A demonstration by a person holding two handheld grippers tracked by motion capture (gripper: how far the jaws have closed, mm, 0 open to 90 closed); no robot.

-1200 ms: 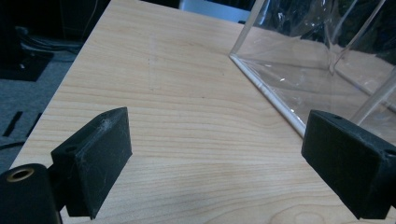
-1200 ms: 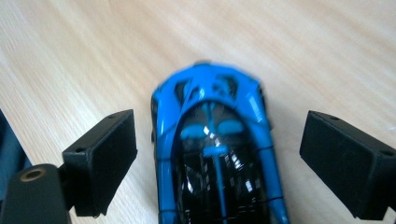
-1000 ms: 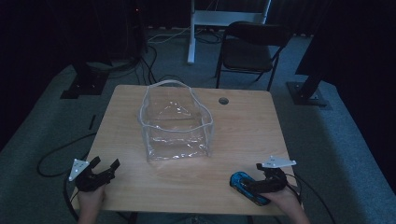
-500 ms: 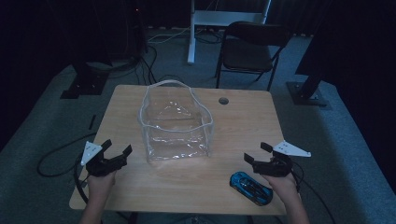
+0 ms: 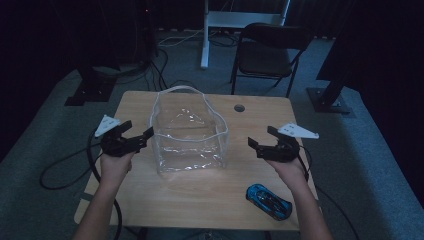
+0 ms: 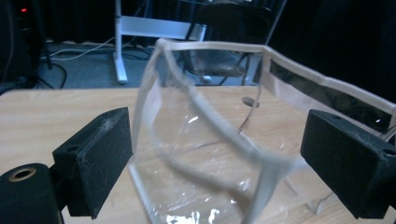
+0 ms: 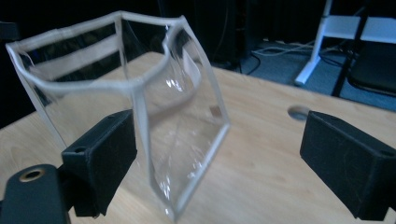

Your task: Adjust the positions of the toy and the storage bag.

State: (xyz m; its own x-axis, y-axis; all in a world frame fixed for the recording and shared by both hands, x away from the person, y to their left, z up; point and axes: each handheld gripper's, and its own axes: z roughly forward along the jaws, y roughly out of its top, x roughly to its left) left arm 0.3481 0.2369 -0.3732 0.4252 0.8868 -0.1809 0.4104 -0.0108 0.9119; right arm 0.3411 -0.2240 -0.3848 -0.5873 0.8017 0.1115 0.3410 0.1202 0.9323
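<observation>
- Clear plastic bag (image 5: 189, 134) stands upright and open-topped in the middle of the table (image 5: 150, 205), white-trimmed rim up.
- My left gripper (image 5: 136, 138) sits just beside the bag's left wall, jaws spread wide, nothing in them.
- In the left gripper view the bag's near corner seam (image 6: 144, 116) lies between the two pads, so this one is lined up on the rim.
- My right gripper (image 5: 260, 140) hangs off the bag's right side with a visible gap; jaws also wide open, empty.
- In the right gripper view the bag (image 7: 140, 93) sits toward the left pad, not centred; bare table between the pads on the other side.
- Key relation: bag lies straight between the two grippers, each pointing inward at it; left is clearly nearer.
- Bag's long side seems to run left to right across the table, so the short end walls face the grippers.
- Blue toy car (image 5: 268, 200) lies at the near right table edge, behind the right gripper and nearer me, well apart from the bag.
- My guess: left closes on the rim first; right needs to move in further.
</observation>
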